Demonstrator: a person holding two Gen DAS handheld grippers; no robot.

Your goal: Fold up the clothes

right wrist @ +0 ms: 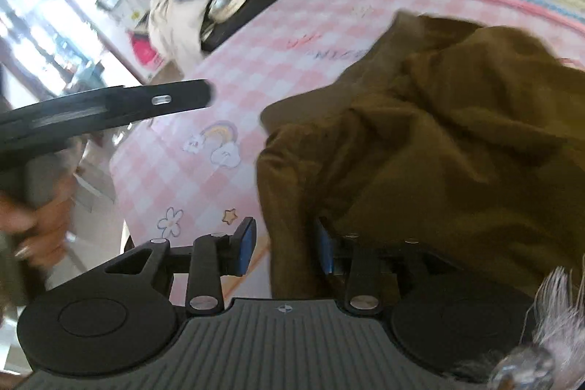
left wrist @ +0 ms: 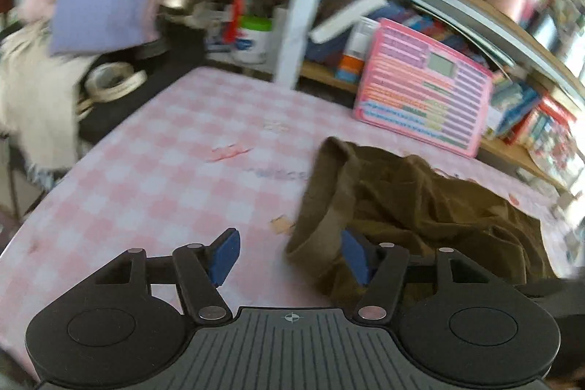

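Olive-brown garment (left wrist: 413, 207) is lying bunched on the checked tablecloth (left wrist: 164, 170), its edge sitting between the spread jaws of both left gripper (left wrist: 290, 256) and right gripper (right wrist: 285, 249), seemingly awaiting pinching.

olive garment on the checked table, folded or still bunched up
Bunched up, not folded: the olive garment lies in a rumpled heap with loose creases on the checked table, one ribbed edge curling up.

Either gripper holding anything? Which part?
Nothing clamped. Left gripper and right gripper are both open, each straddling an edge of the brown garment.
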